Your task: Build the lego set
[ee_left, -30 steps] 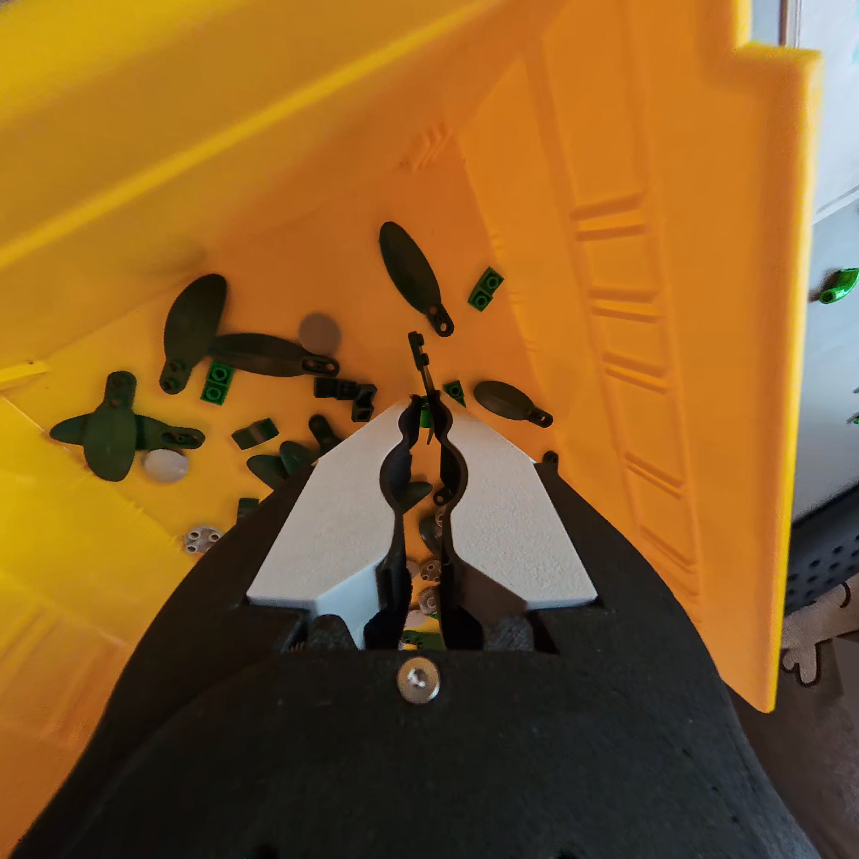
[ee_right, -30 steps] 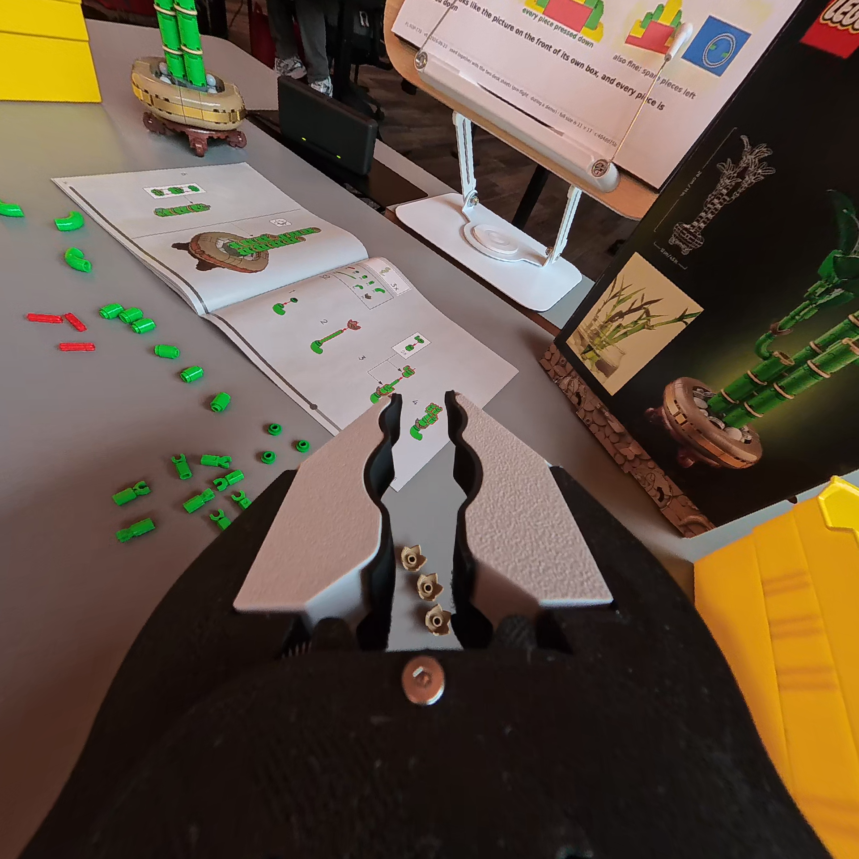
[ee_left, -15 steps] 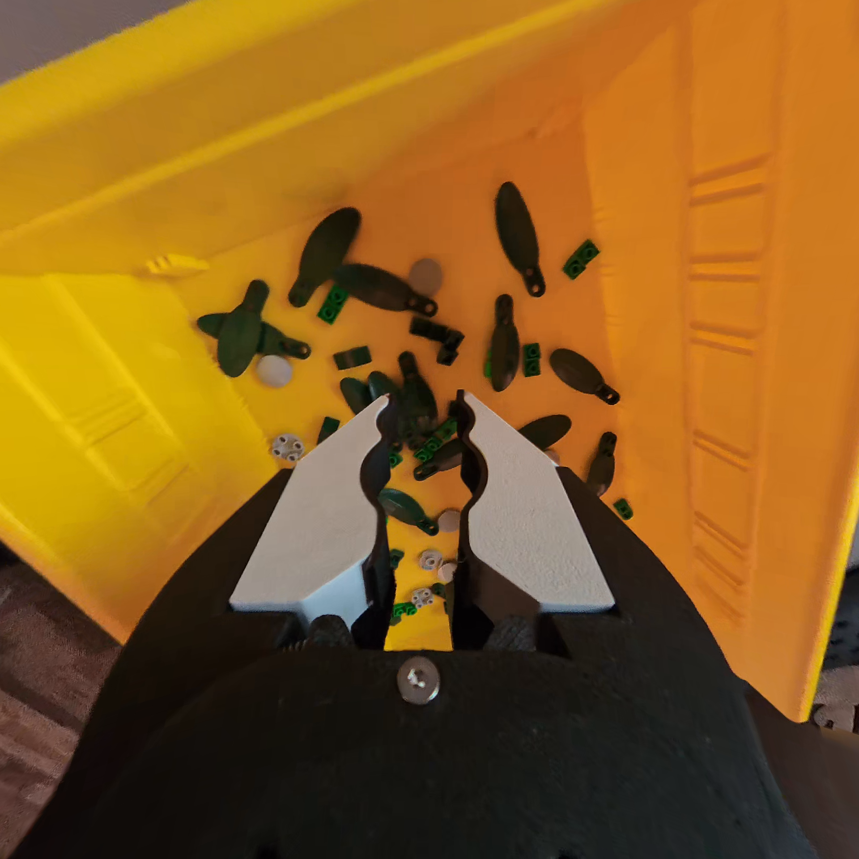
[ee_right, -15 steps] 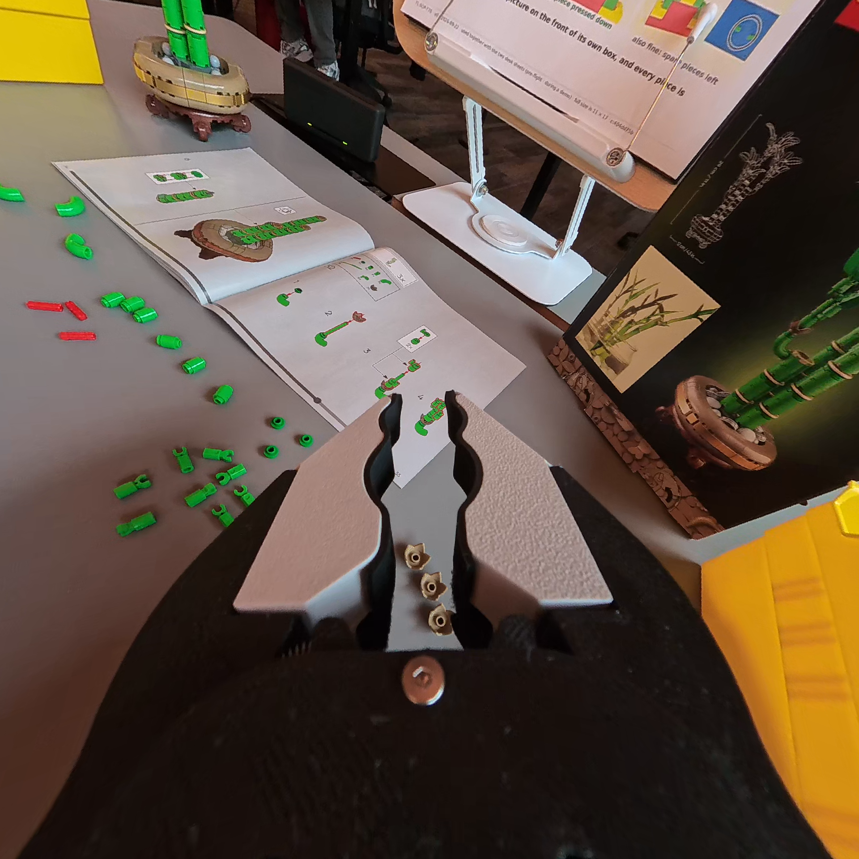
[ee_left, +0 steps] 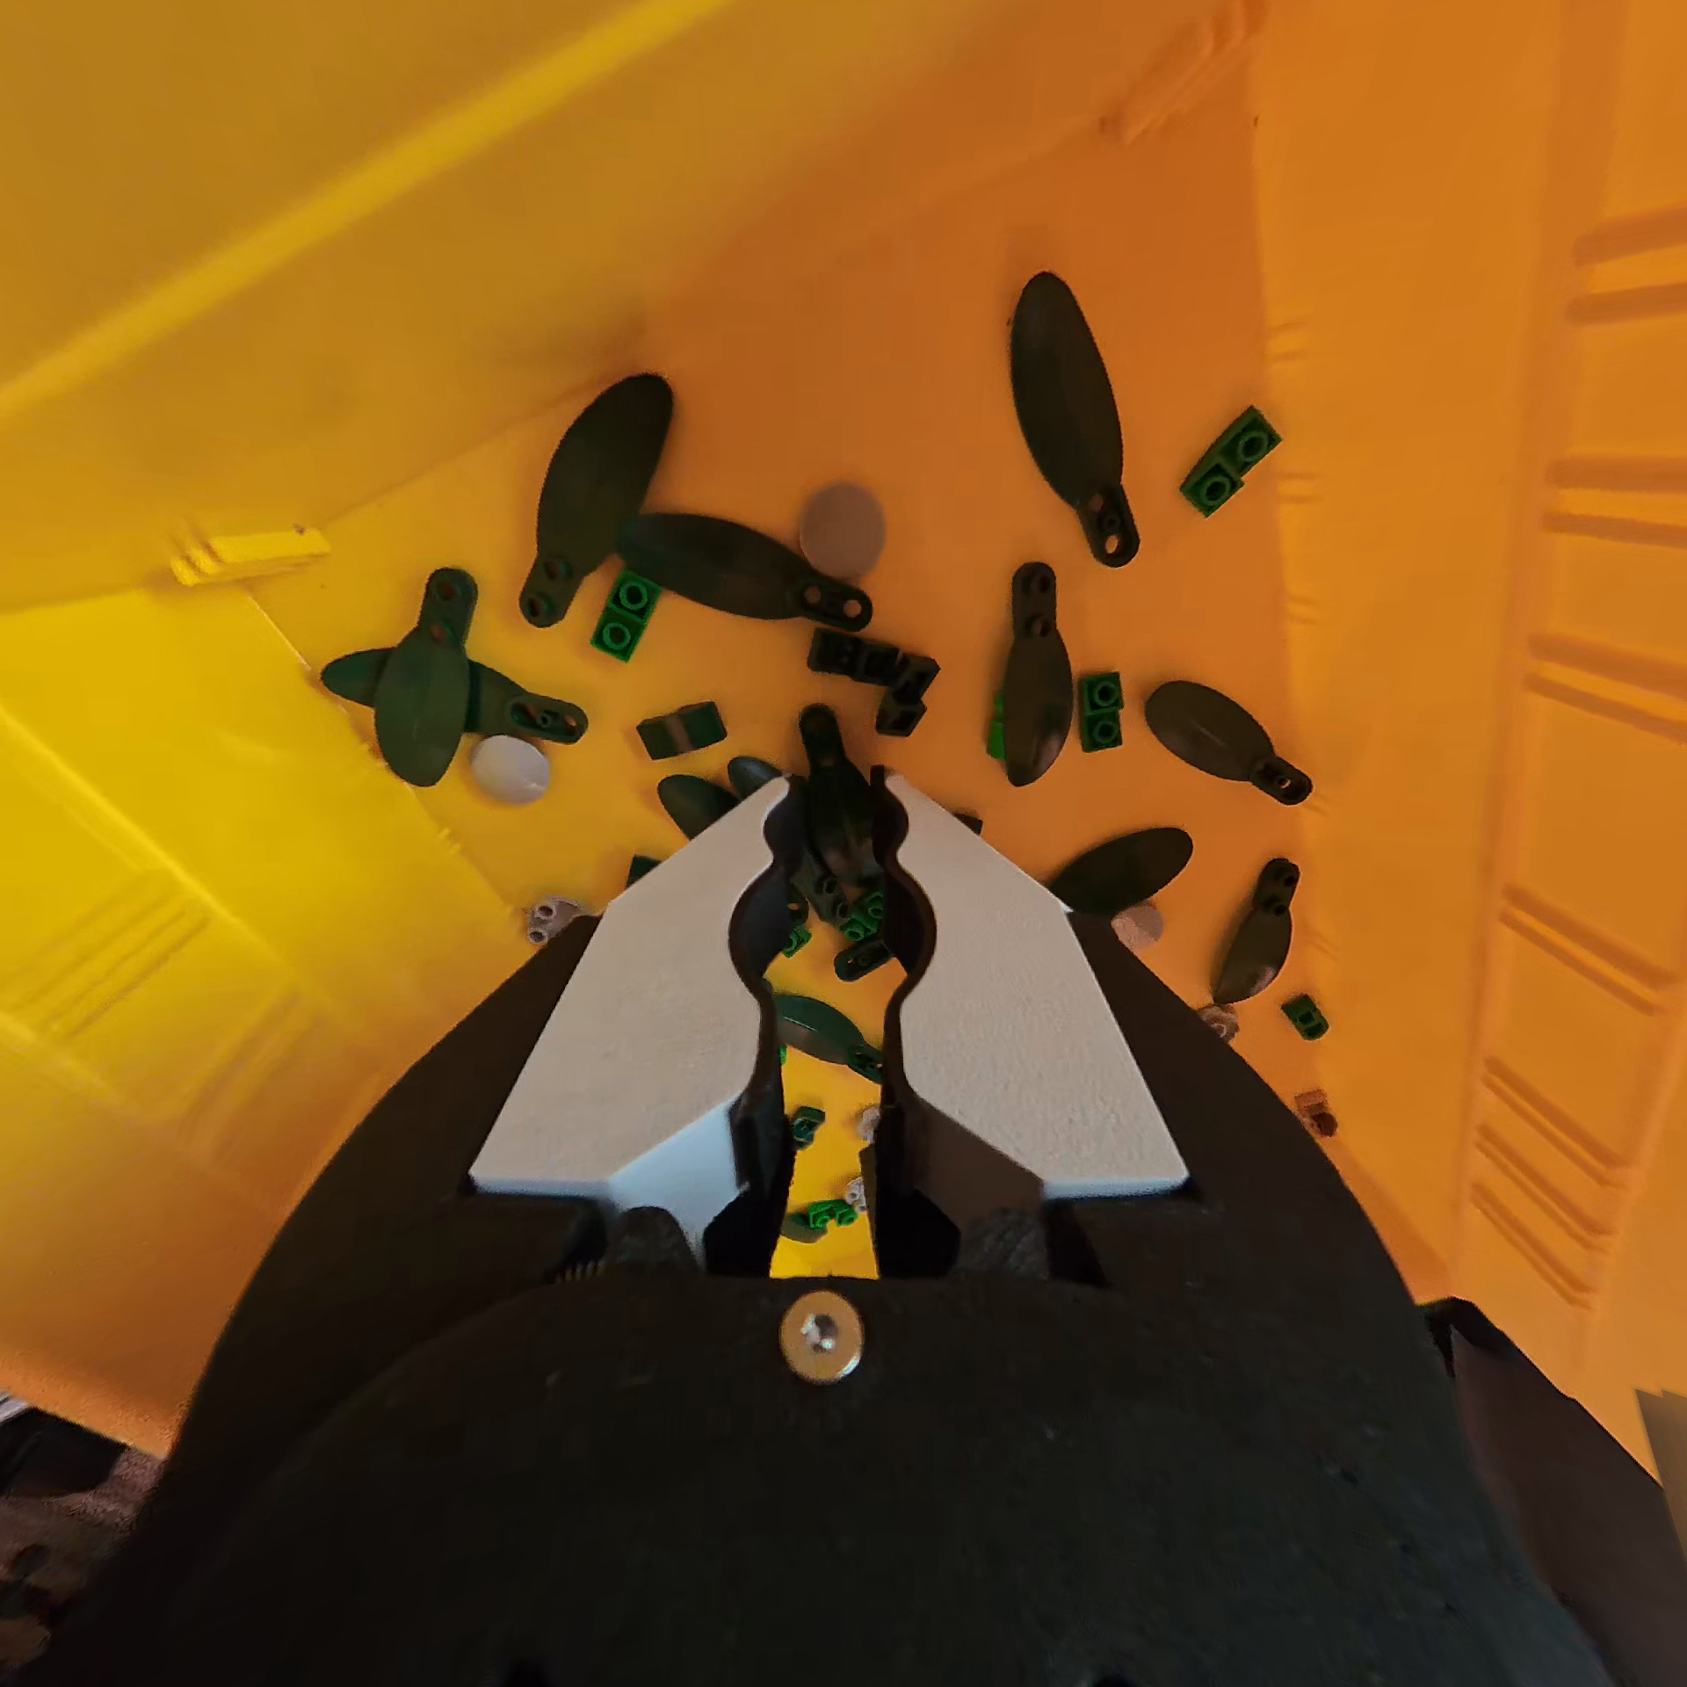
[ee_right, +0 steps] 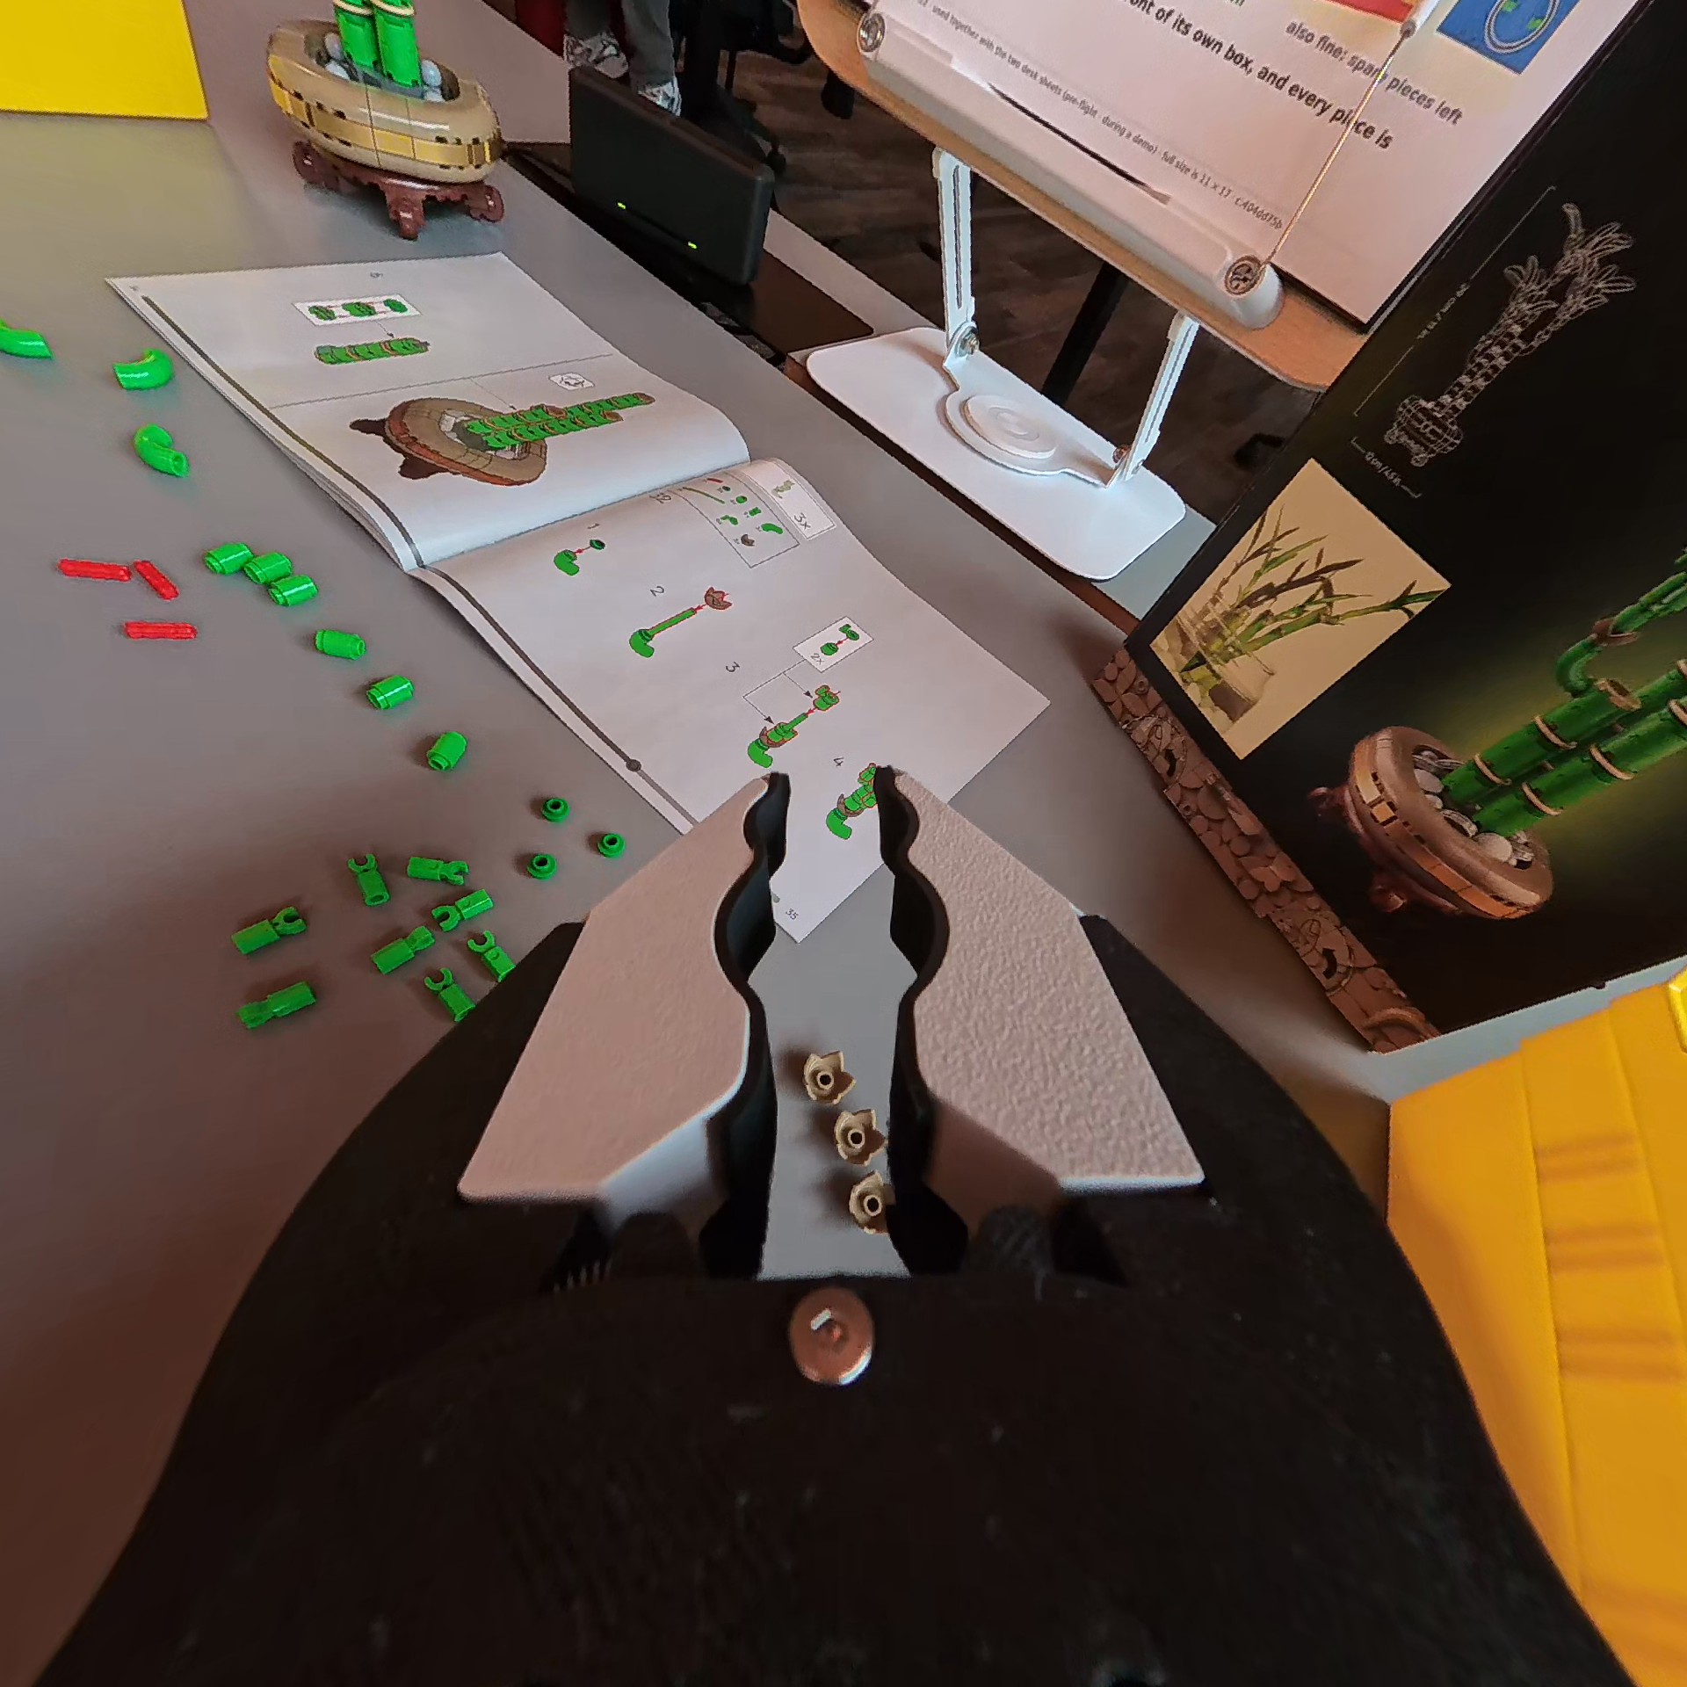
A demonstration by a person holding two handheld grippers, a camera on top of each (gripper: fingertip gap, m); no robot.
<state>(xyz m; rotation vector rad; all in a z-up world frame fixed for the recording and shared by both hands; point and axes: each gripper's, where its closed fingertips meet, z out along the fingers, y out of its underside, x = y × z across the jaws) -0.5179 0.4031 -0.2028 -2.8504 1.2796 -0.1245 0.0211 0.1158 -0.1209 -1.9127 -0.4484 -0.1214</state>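
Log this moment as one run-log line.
left gripper: in yellow bin, fingers around dark green leaf | right gripper: open, empty, above table

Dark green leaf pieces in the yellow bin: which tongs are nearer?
Left. Left tongs sit around a dark green leaf piece inside the yellow bin; right tongs hover above the table.

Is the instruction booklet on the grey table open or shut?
Open: the white paper instruction booklet lies spread flat on the grey table, two printed pages showing.

Smooth yellow plastic bin (ee_left: 274, 365) holds dark matt plastic leaves (ee_left: 1063, 402). Glossy green plastic pieces (ee_right: 388, 691) lie on a smooth grey tabletop (ee_right: 183, 776) beside a paper booklet (ee_right: 511, 456).
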